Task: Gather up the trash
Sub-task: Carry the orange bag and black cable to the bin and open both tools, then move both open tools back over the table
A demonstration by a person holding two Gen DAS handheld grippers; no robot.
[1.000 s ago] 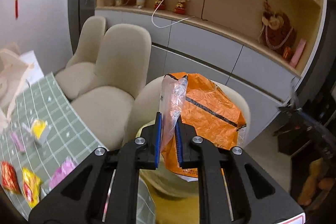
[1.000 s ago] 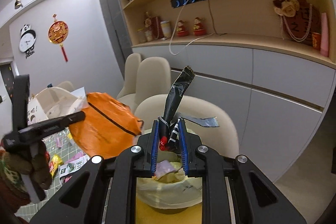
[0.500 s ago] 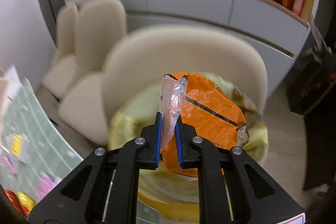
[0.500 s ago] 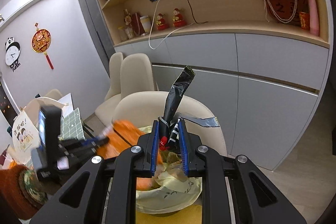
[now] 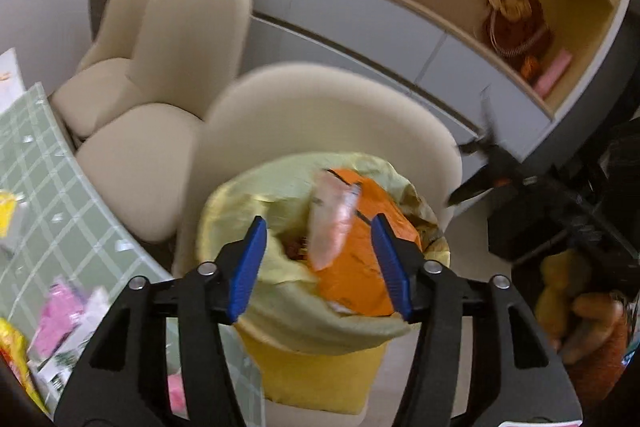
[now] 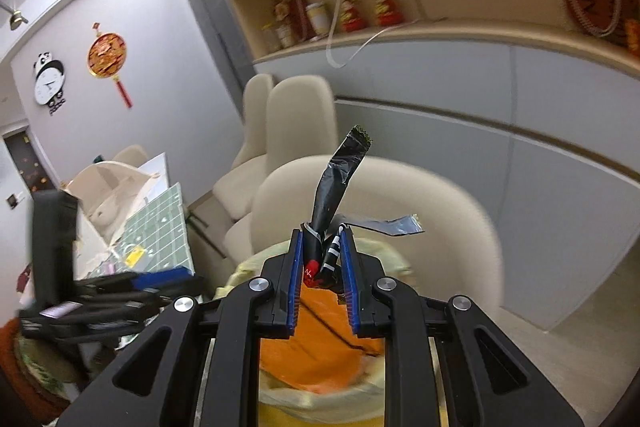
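My left gripper (image 5: 318, 223) hangs over a yellow bin (image 5: 320, 375) with a pale yellow liner (image 5: 240, 203), and its jaws are opening. The orange bag (image 5: 360, 259) with a clear plastic piece (image 5: 332, 223) sits between the blue pads at the bin's mouth, and neither pad presses on it. My right gripper (image 6: 322, 237) is shut on a black foil wrapper (image 6: 336, 179) that sticks up above the fingers, just over the bin. In the right wrist view the orange bag (image 6: 320, 347) lies below those fingers, and the left gripper (image 6: 160, 277) shows blurred at the left.
A cream armchair (image 5: 320, 115) stands right behind the bin, with two more chairs (image 5: 168, 39) to its left. The table with a green checked cloth (image 5: 48, 195) at the left carries several small wrappers (image 5: 64, 311). Grey cabinets (image 5: 380, 31) run along the back wall.
The left gripper came down over the bin and its jaws spread, letting go of the orange bag. The right gripper moved in over the bin, still holding the black wrapper.
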